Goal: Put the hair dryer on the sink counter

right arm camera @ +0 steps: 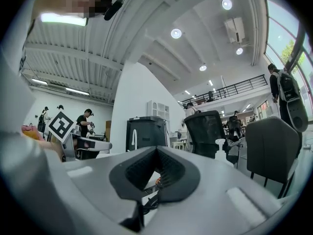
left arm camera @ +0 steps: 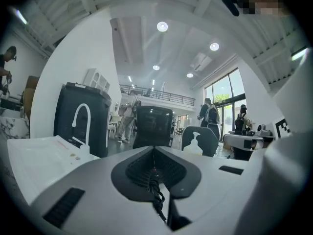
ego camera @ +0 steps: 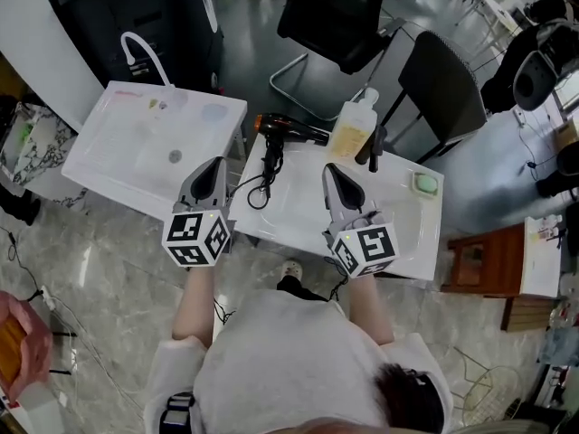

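Note:
A black hair dryer with an orange ring lies on the back edge of the right white sink counter. Its black cord loops down into the basin. My left gripper hovers between the two sinks, just left of the cord, jaws shut and empty. My right gripper hangs over the right basin, right of the dryer, also shut with nothing in it. In the left gripper view the shut jaws frame the cord. The right gripper view shows its jaws shut too.
A second white sink with a white faucet stands at the left. On the right counter are a soap bottle, a black faucet and a green soap dish. Office chairs and a black cabinet stand behind.

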